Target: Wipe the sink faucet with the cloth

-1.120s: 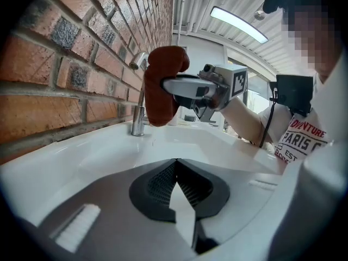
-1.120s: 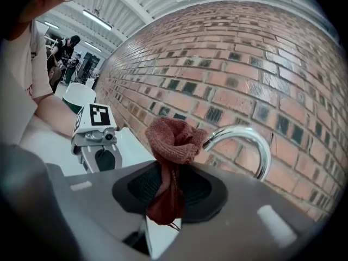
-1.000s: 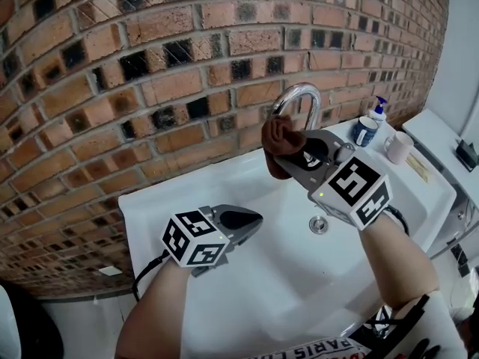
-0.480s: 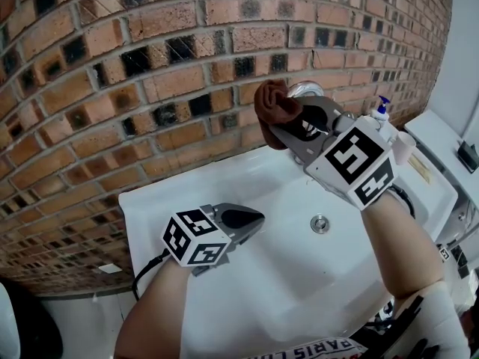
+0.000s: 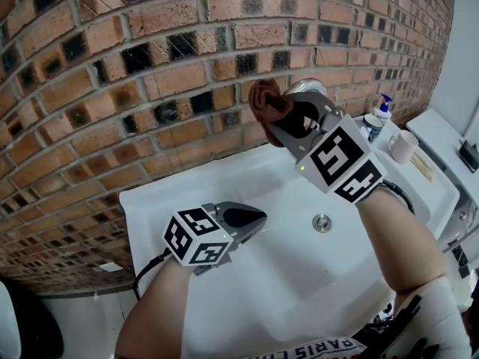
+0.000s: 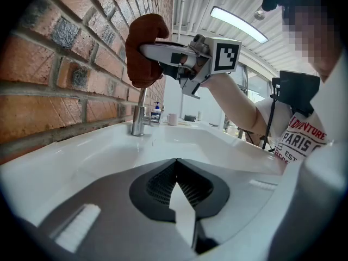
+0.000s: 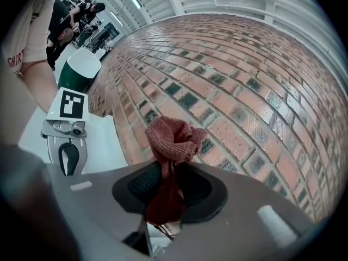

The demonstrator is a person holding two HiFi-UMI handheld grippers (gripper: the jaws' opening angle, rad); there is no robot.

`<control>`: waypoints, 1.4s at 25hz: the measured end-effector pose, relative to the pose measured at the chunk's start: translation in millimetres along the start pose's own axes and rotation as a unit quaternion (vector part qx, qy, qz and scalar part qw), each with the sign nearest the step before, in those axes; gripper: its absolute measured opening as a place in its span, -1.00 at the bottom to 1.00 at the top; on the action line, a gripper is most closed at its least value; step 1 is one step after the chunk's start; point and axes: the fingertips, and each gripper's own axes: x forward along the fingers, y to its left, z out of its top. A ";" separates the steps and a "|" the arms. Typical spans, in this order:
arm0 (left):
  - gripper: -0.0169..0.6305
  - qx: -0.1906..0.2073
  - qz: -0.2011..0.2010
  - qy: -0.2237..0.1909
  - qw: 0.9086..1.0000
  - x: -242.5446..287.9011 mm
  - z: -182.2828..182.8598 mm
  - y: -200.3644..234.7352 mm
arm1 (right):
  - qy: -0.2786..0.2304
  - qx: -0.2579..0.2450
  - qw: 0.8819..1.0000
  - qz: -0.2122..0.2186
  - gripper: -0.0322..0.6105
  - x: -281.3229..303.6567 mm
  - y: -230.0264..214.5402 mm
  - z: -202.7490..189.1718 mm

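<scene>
A brown cloth (image 5: 267, 102) is bunched at the tip of my right gripper (image 5: 280, 123), which is shut on it. The gripper holds it against the top of the chrome faucet's (image 5: 307, 87) arch, close to the brick wall. Most of the spout is hidden behind the gripper. In the left gripper view the cloth (image 6: 143, 49) hangs above the faucet's upright stem (image 6: 140, 118). The right gripper view shows the cloth (image 7: 171, 141) pinched between the jaws. My left gripper (image 5: 257, 220) hovers shut and empty over the left part of the white sink (image 5: 172, 193).
The drain (image 5: 322, 222) lies in the basin below my right forearm. On the sink's right ledge stand a pump bottle (image 5: 384, 106), a blue cup (image 5: 370, 129) and a white mug (image 5: 402, 146). The brick wall (image 5: 150, 88) rises directly behind the faucet.
My right gripper has lifted the cloth up and a little left, from the front of the faucet's arch to its top. The left gripper has stayed put.
</scene>
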 end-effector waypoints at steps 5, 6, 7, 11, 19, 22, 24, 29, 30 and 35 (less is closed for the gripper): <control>-0.93 0.000 -0.001 0.000 1.000 -0.9 0.1 -0.3 | 0.002 -0.025 1.000 -0.020 -0.60 -3.7 -5.7 3.1; -0.93 0.000 -0.001 0.000 1.000 -0.8 0.2 -0.3 | 0.000 -0.023 0.999 -0.023 -0.60 -5.0 -9.2 4.0; -0.93 0.000 -0.001 0.000 1.000 -0.5 0.1 -0.4 | -0.003 -0.018 1.000 -0.024 -0.60 -6.2 -12.9 4.5; -0.93 0.000 -0.001 0.000 1.000 -0.1 0.0 -0.2 | -0.012 0.007 1.000 -0.026 -0.60 -11.6 -27.2 6.6; -0.93 0.000 -0.001 0.000 1.000 -0.1 0.1 -0.5 | -0.014 0.019 0.997 -0.068 -0.60 -28.8 -63.0 2.0; -0.93 0.000 -0.001 0.000 1.000 -0.1 -0.1 -0.8 | -0.013 0.032 0.996 -0.080 -0.60 -33.3 -73.6 -3.3; -0.93 0.000 -0.001 0.000 1.000 -0.1 0.0 -0.8 | -0.014 0.043 0.995 -0.088 -0.60 -36.3 -80.4 -7.9; -0.93 0.000 -0.001 0.000 1.000 -0.1 0.4 -1.0 | -0.015 0.078 0.991 -0.109 -0.60 -44.0 -97.7 -23.7; -0.93 0.000 -0.001 0.000 1.000 -0.2 0.5 -1.1 | -0.015 0.084 0.990 -0.112 -0.60 -45.3 -100.3 -27.0; -0.93 0.000 -0.001 0.000 1.000 -0.3 0.3 -1.2 | -0.010 0.100 0.987 -0.129 -0.60 -49.4 -107.9 -42.7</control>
